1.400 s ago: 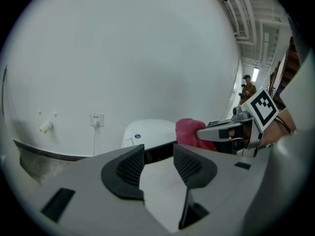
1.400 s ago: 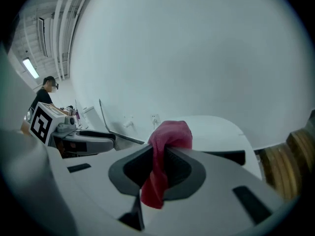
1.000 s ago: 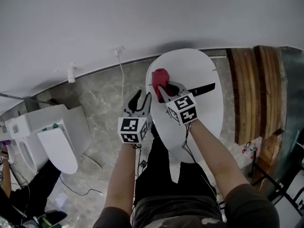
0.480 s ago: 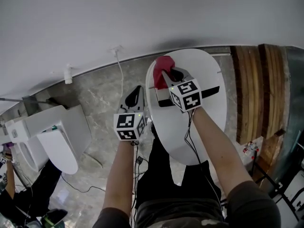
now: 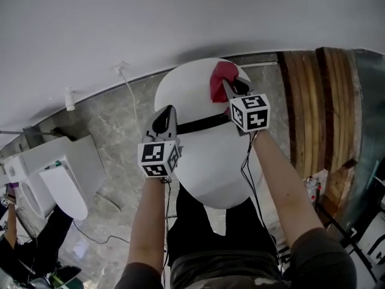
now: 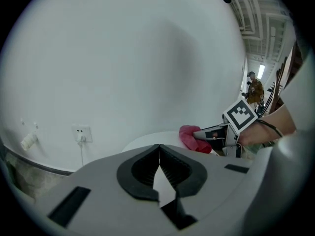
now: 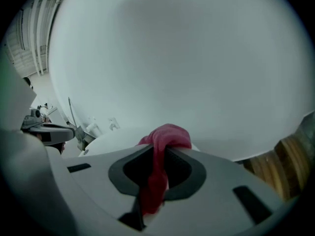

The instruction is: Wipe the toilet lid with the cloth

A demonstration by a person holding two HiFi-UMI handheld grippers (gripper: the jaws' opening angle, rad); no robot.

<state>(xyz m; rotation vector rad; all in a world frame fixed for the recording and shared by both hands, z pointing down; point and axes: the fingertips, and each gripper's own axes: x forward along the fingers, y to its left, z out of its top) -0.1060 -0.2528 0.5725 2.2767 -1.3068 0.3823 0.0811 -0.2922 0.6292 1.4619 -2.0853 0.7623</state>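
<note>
Your right gripper has its jaws clamped on the red cloth. The right gripper view shows a fold pinched between the pads, with a bunched wad standing out past the tips. That wad sits at the far right end of the white toilet lid, close to the wall. It looks to be on the lid's surface, though the contact itself is hard to confirm from above.

Your left gripper has its jaws closed together on nothing and hovers over the lid's left edge, well apart from the cloth.

To wipe well:
- Press the wad flat enough that the fabric, not the jaw tips, meets the plastic. The lid looks smooth and hard, so bare tips would skate and could scratch it.
- Tilt the right gripper so the cloth leads each stroke.
- Draw long, overlapping passes from the wall end toward yourself. Work across from the right edge to the left.
- Grip firmly, since only a narrow fold is pinched and drag on the lid could pull it free.
- Most of the lid lies between the cloth and your body, so I judge that plenty of surface is left to cover.
- Move the left gripper off toward the grey floor so that it does not block the leftward passes.
</note>
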